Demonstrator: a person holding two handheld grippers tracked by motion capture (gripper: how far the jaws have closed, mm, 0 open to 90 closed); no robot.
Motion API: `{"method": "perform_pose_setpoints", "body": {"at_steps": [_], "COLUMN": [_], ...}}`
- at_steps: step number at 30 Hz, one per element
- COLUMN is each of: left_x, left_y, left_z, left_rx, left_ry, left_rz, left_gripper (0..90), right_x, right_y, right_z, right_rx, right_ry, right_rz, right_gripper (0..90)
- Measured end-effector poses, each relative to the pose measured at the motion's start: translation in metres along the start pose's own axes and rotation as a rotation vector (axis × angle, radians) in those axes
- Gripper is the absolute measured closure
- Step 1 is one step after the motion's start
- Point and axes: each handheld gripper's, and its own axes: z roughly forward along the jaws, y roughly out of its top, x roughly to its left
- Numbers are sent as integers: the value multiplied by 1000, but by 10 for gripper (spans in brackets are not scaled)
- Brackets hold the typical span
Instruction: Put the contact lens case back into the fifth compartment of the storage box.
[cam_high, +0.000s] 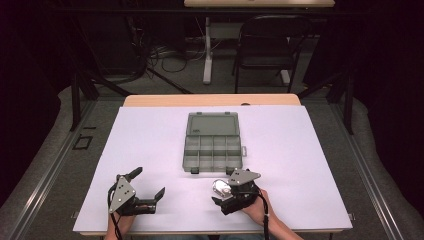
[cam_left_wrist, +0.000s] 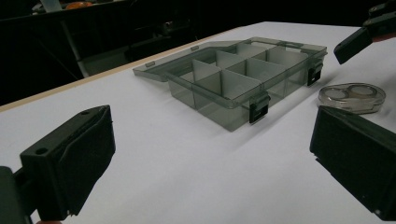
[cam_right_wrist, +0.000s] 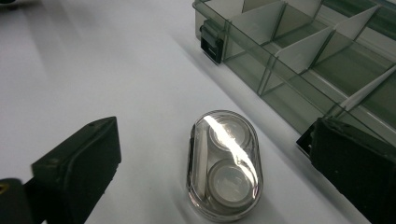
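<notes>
**A:** Grey-tinted clear plastic organiser box (cam_high: 214, 142) is sitting mid-table on the white sheet (cam_high: 150, 150) in the high view, lid lying flat open on the far side, divided compartments on the near side.

**B:** Grippers?

**A:** Left gripper (cam_high: 147, 187) is resting at the near left, jaws spread wide, nothing between them. Right gripper (cam_high: 222, 192) is sitting near centre, just near of the box's front edge. A small oval clear case (cam_high: 220, 187) is lying right at its jaws.

**B:** Left gripper view?

**A:** Both black jaws are standing far apart at the frame's bottom corners, bare sheet between them. Box (cam_left_wrist: 243, 77) is lying ahead, two black latches facing the camera, compartments looking empty. Oval case (cam_left_wrist: 352, 97) is sitting on the sheet to the right of the box, just beside it, not touching. A jaw tip of the right gripper (cam_left_wrist: 355, 44) is hanging above the case.

**B:** Right gripper view?

**A:** Jaws are standing apart, one on each side of the oval case (cam_right_wrist: 225, 163), neither one touching it. Case is lying flat on the sheet, two round inserts showing through the clear lid, glare streaking across it. Box (cam_right_wrist: 303, 60) wall is running along the right, close to the case, with a gap between them.
</notes>
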Motion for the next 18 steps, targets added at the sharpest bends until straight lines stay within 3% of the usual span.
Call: {"method": "perform_pose_setpoints", "body": {"at_steps": [18], "left_x": [-1], "left_y": [0], "left_z": [0], "left_rx": [1], "left_ry": [-9], "left_rz": [4], "left_gripper": [2], "right_x": [1], "right_y": [-7], "right_z": [11], "right_rx": [87], "right_ry": [-35], "right_rz": [44], "right_gripper": [401]}}
